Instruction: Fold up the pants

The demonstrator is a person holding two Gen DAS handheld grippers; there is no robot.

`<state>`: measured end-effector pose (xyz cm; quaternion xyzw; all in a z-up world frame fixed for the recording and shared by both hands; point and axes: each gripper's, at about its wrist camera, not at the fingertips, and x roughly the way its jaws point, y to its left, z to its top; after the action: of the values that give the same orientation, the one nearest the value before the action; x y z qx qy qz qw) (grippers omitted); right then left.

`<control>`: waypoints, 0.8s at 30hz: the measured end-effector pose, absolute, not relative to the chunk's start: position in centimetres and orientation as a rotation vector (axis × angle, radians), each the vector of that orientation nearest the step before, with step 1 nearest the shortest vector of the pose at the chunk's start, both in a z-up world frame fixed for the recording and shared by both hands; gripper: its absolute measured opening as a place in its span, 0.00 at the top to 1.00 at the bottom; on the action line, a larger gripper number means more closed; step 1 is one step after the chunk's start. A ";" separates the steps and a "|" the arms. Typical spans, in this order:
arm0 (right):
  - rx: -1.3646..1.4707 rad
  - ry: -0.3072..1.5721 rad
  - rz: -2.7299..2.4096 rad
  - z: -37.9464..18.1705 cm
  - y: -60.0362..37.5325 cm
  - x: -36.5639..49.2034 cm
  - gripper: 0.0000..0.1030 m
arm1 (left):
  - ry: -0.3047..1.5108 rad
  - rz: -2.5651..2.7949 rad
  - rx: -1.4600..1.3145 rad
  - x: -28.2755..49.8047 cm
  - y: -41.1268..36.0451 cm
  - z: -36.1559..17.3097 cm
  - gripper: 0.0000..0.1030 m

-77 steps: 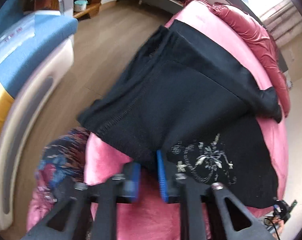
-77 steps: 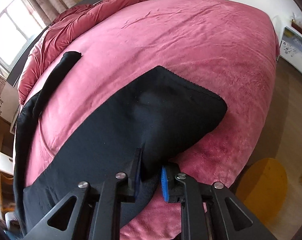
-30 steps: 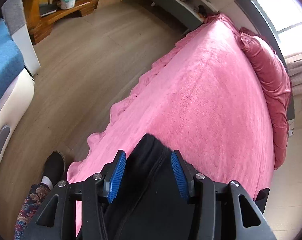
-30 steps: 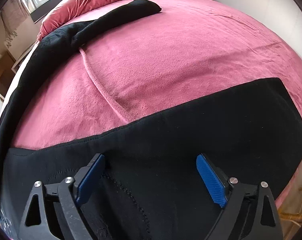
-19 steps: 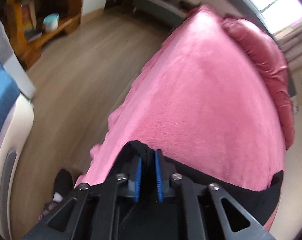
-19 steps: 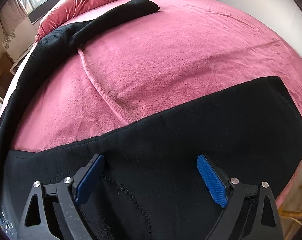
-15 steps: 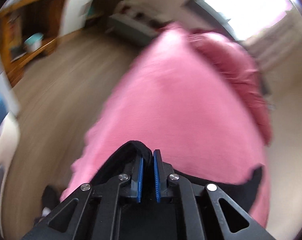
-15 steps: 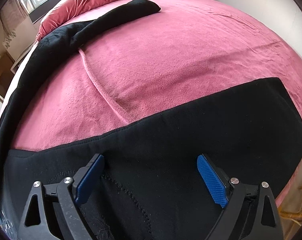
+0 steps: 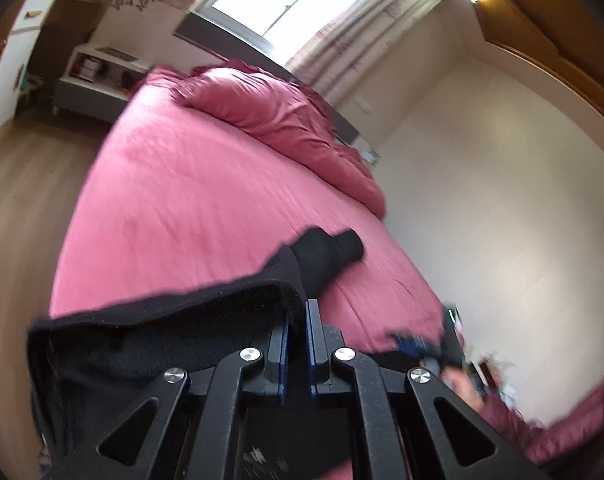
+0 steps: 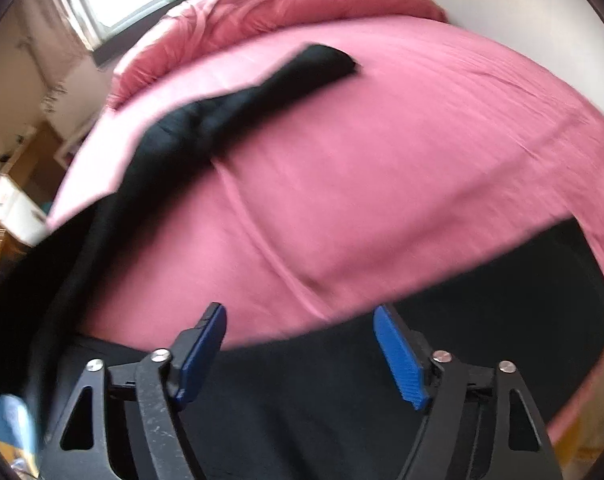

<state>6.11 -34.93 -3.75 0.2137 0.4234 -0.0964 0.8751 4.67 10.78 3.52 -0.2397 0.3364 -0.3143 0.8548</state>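
Black pants [image 9: 150,332] sprawl across a pink bedspread [image 9: 190,208], one leg stretching up the bed toward a heap of crumpled red quilt [image 9: 278,120] below a bright window [image 9: 286,4]. The left gripper [image 9: 297,320] has its blue pads pressed together on a raised fold of the pants, the cloth draping away from the jaws to the left in the left wrist view. In the right wrist view, the right gripper [image 10: 300,346] hangs above the near part of the garment with its jaws wide apart; they have just been closing, yet nothing sits between the blue pads [image 10: 400,354], and the fabric lies flat underneath. The far leg of the pants [image 10: 262,92] runs diagonally from the left edge of the bed to a cuff near the quilt. A pale wall [image 9: 502,200] borders the bed on one side, wood flooring [image 9: 18,208] on the other. Both views are blurred.
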 end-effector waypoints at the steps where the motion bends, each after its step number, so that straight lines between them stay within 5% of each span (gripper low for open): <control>1: 0.451 0.873 -0.176 -3.2 -34.6 6.7 0.32 | 0.711 -0.673 -0.495 3.5 10.4 3.5 0.94; 9: 0.528 0.867 0.103 0.3 -29.2 15.3 0.46 | 0.776 -0.728 -0.477 -0.8 9.7 1.9 0.95; 24: 0.441 1.066 0.057 -1.7 -21.1 30.6 0.49 | 0.848 -0.745 -0.535 -1.1 10.3 -0.6 0.95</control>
<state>30.60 -21.11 -1.73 0.2086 0.5037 0.0268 0.8379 -1.08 10.26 -0.55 -0.2506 0.3969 -0.3488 0.8112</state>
